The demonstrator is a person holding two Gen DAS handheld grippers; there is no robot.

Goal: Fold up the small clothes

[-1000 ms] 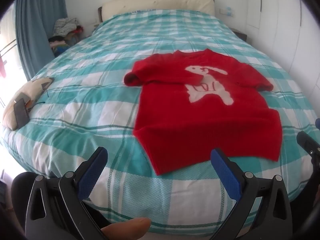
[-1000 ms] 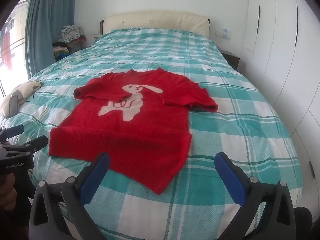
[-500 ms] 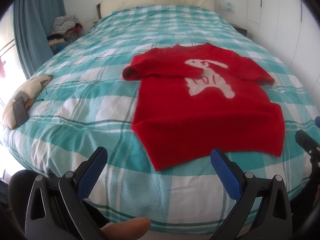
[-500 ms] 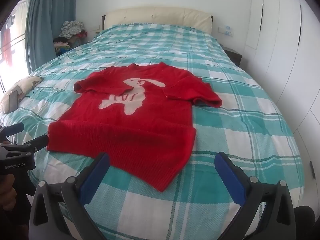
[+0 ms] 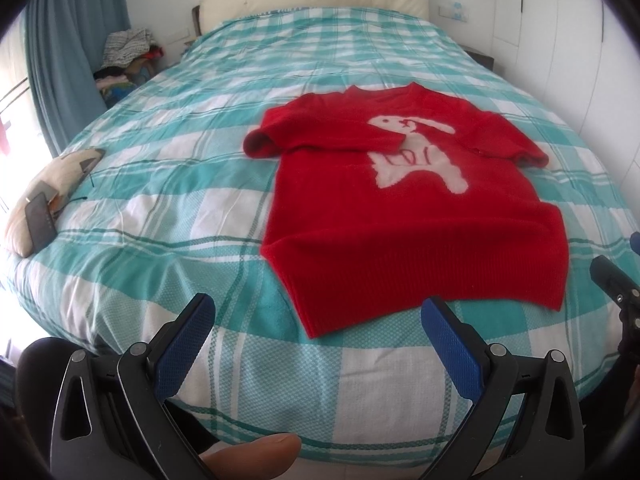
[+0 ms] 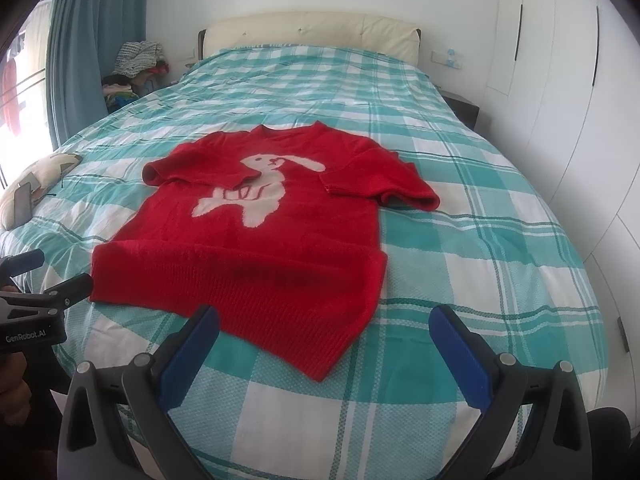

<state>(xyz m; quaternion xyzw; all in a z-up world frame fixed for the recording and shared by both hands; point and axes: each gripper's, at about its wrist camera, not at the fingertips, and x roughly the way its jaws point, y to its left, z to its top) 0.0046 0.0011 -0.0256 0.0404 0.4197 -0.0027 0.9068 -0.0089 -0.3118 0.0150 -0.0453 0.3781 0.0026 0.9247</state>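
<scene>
Lying flat, front up, on the checked bed (image 5: 168, 184), the red sweater (image 5: 404, 216) is spread for folding; left gripper (image 5: 320, 332) and right gripper (image 6: 328, 340) hover at its hem, jaws spread, empty.

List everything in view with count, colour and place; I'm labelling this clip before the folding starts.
sweater: 1, red with a white rabbit, flat on the bed, near edge
bed: 1, teal-and-white check cover, fills the middle
headboard: 1, cream, far end
cushion: 1, beige, bed's left edge
phone: 1, dark, on the cushion
clothes pile: 1, mixed colours, far left corner
curtain: 1, blue, left wall
wardrobe: 1, white, right wall
left gripper: 1, black with blue pads, open, above the near edge
right gripper: 1, same colours, open, above the hem corner
</scene>
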